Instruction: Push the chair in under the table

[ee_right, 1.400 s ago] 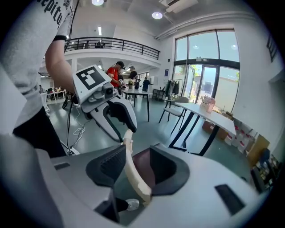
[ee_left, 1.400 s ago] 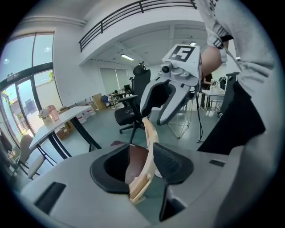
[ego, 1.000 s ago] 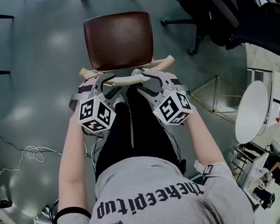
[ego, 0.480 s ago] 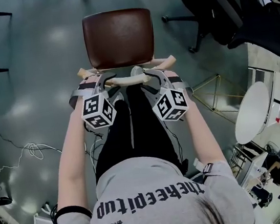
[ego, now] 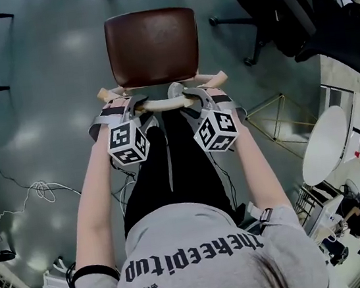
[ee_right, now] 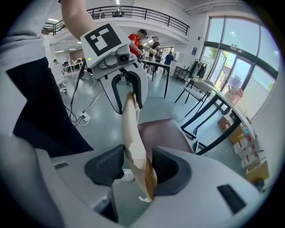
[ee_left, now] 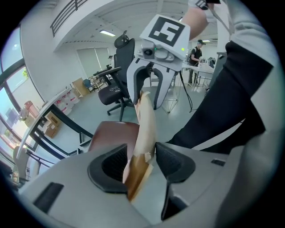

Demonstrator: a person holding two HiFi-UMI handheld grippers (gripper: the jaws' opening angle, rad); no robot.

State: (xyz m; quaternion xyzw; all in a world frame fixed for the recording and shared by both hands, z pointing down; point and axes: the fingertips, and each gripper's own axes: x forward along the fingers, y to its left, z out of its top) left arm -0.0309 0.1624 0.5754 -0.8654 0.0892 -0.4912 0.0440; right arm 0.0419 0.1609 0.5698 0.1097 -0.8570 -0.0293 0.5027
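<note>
Backrest [ego: 161, 105] between fingers [ee_left: 109, 167], left gripper [ego: 136, 105] opening, right gripper [ego: 190, 96] closing, both lower

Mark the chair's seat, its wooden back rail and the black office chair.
chair seat [ego: 153, 44], head view, centre of brown cushion.
back rail [ego: 163, 104], head view, middle of the pale bar.
office chair [ego: 283, 5], head view, black upholstery.

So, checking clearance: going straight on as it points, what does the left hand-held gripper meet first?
The chair's pale curved wooden back rail, already between the left hand-held gripper's jaws, which have just been opening; below it, probably the brown squarish seat.
</note>
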